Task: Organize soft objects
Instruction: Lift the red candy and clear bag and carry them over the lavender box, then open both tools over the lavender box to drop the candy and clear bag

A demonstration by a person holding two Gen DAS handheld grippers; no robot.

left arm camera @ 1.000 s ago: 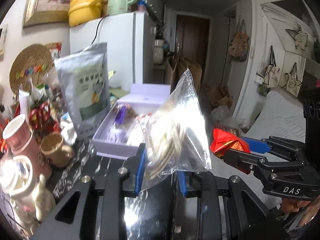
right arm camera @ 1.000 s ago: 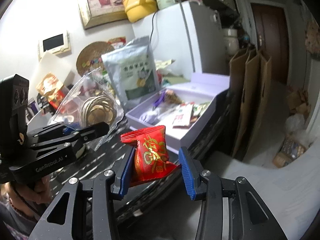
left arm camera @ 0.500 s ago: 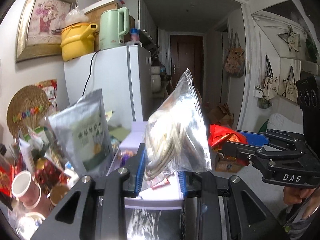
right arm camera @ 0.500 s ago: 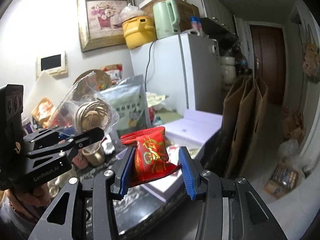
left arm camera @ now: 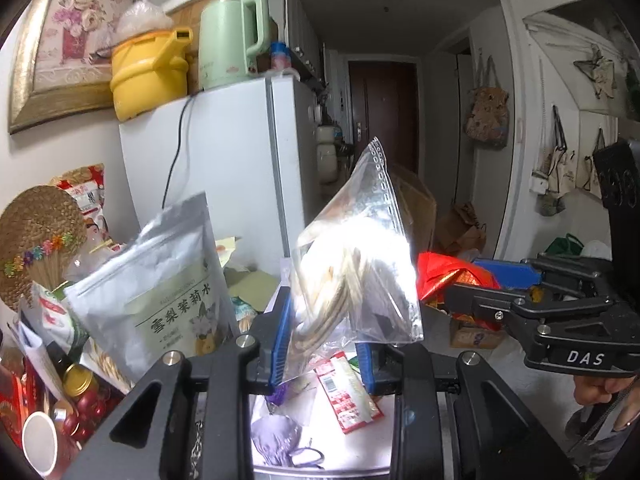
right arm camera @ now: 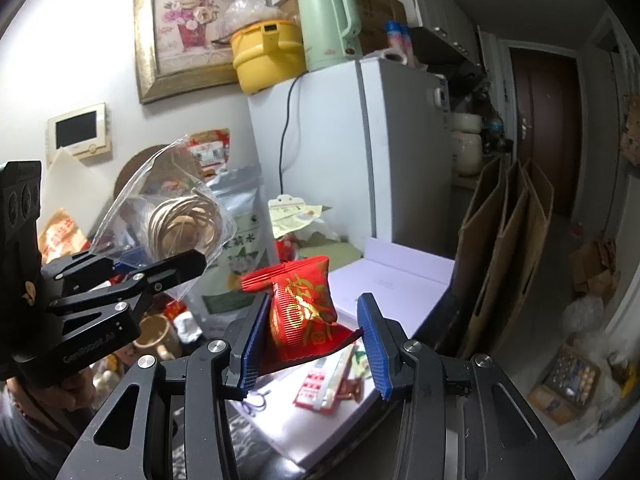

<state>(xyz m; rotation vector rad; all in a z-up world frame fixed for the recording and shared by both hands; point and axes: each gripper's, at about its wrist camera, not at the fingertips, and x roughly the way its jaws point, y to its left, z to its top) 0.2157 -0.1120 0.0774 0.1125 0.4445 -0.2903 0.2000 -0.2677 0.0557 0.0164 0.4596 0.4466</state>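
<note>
The left tool (left arm camera: 322, 332) is clenched on a clear plastic bag (left arm camera: 360, 264) with a coil of pale cord inside; the bag stands up between the blue pads (left arm camera: 280, 336), lifted above the open white box (left arm camera: 360, 448). The right tool (right arm camera: 310, 344) grips a red packet (right arm camera: 304, 312) with gold print, pinched at its lower part and held over the same box. In the box lie a red-and-white sachet (left arm camera: 348, 396) and a purple pouch (left arm camera: 276, 436). Left of the box a silver tea pouch (left arm camera: 160, 292) stands on the crowded bench. Behind it is a white fridge (left arm camera: 224, 160) carrying a yellow pot (left arm camera: 148, 72) and a green kettle (left arm camera: 232, 40).
</note>
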